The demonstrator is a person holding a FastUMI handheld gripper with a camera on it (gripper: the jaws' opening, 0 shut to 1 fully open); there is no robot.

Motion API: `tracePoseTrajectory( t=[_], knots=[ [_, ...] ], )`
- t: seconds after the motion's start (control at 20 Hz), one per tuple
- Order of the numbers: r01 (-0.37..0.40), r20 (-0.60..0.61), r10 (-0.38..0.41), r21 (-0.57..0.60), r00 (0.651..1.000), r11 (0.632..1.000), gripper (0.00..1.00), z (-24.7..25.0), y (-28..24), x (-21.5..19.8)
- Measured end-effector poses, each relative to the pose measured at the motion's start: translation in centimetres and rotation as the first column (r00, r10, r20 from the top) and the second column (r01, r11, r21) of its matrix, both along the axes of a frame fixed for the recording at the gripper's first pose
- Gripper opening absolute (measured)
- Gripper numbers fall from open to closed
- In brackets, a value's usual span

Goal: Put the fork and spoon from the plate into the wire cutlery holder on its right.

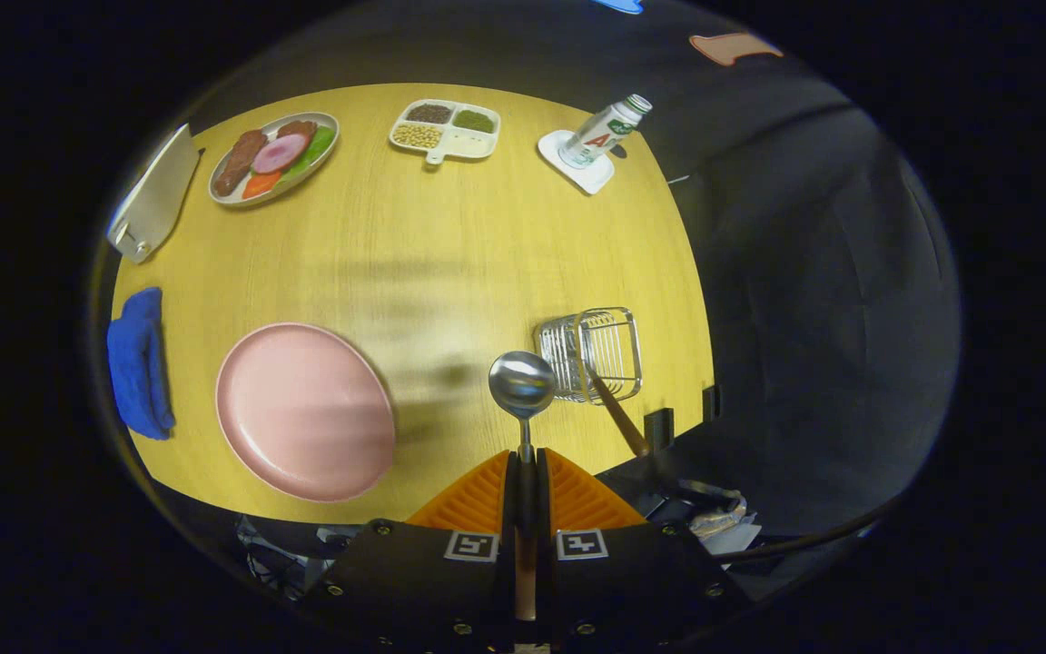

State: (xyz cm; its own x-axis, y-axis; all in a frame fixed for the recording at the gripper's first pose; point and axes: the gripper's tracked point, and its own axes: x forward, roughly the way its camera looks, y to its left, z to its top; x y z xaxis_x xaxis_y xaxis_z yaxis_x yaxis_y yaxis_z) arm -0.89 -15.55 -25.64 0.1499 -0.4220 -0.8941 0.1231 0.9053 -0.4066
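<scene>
Tool (524,468) clenched on spoon (522,385) by its handle, both orange fingers (487,495) pressed together on it, bowl up and ahead of the fingertips, raised above the worktop (450,245); plate (305,411) to the left lies bare; wire holder (592,354) just right of the bowl and beyond it, a wooden handle, likely the fork (618,418), already leaning out of it; judged stage: carrying spoon across to holder. Risks: thin handle may pivot or slip in the grip; spoon may strike the wire rim or the leaning handle and tip the light holder, which stands near the worktop edge.
</scene>
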Motion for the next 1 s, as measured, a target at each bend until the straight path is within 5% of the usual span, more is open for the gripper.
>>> tracePoseTrajectory(
  t=[0.45, 1.0],
  knots=[
    [0.148, -0.005, -0.148, 0.066, 0.989, 0.987, 0.09, -1.0, -6.5, 1.4],
    [0.164, -0.022, -0.162, 0.164, 0.986, 0.973, 0.09, -2.7, -8.8, 2.2]
  ],
)
